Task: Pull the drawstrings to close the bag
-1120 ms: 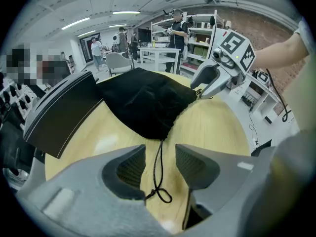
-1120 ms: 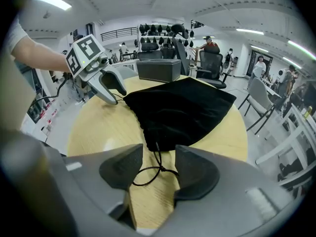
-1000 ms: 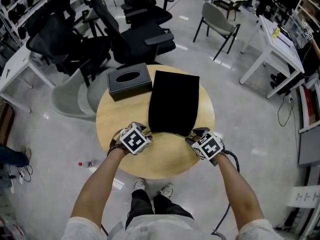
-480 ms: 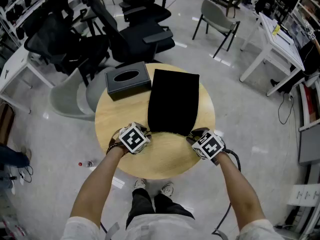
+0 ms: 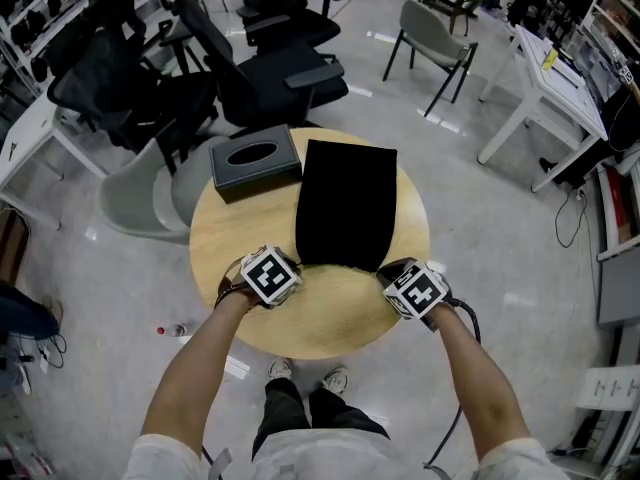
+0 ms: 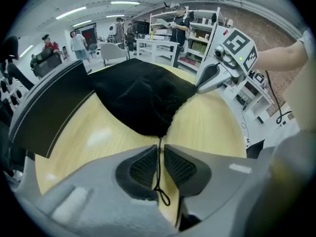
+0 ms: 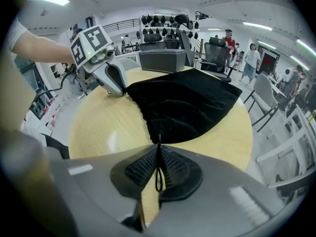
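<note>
Pale grey office floor, with black swivel chairs (image 5: 270, 63) at the upper left of the head view, surrounds a round light-wood worktop (image 5: 330, 320). A flat black fabric drawstring bag (image 5: 347, 205) lies on it at the centre of the frame, its gathered mouth toward the lower edge. A dark grey tissue box (image 5: 256, 161) sits just beside the bag's upper left corner. The left gripper (image 5: 291, 265) is at the bag's lower left corner, and the right gripper (image 5: 386, 268) is at its lower right.

In the left gripper view the fingers (image 6: 179, 167) are closing, with a narrow gap between them. The thin black left drawstring (image 6: 158, 166), knotted at its end, runs through that gap from the bag's mouth.

In the right gripper view the fingers (image 7: 178, 174) are clenched on the right drawstring (image 7: 158, 157), and its loop shows toward the bottom of the frame.
</note>
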